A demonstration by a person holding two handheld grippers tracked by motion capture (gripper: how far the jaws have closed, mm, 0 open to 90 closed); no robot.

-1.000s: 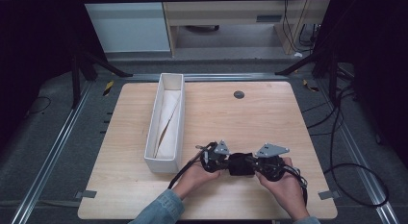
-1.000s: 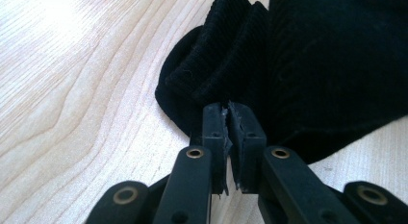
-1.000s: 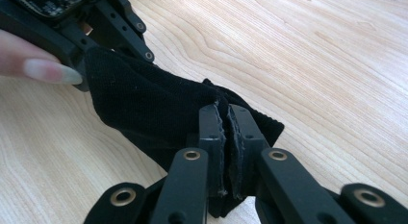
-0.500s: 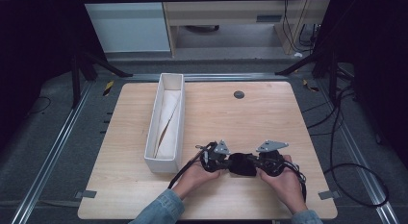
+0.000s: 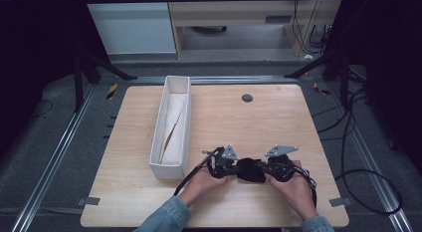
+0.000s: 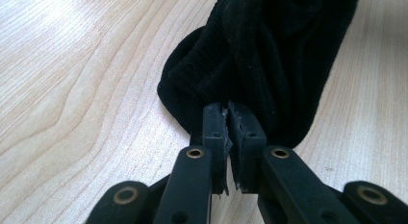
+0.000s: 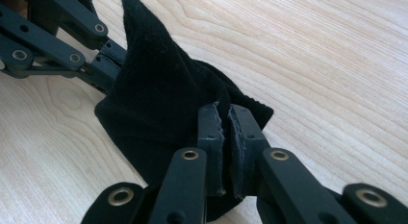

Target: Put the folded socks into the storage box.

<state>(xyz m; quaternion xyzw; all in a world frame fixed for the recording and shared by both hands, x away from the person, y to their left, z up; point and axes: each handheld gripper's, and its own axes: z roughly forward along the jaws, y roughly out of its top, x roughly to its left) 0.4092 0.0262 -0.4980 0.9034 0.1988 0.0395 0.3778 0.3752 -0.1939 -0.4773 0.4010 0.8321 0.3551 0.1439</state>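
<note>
At the left of the bench (image 5: 278,122) stands a long white box (image 5: 171,167) with pale paper or cloth lying in it. Just right of its near end, the left gripper (image 5: 234,168) has its jaws closed on one edge of a black sock (image 5: 250,170), a thin fold pinched between the pads. The sock lies bunched on the wood near the front edge, between the two hands. At its right, the right gripper (image 5: 264,171) is likewise clamped on the opposite edge. This looks like the folding or straightening step; next, probably, the hands draw apart to pull the fabric flat, keeping both pinches firm.
</note>
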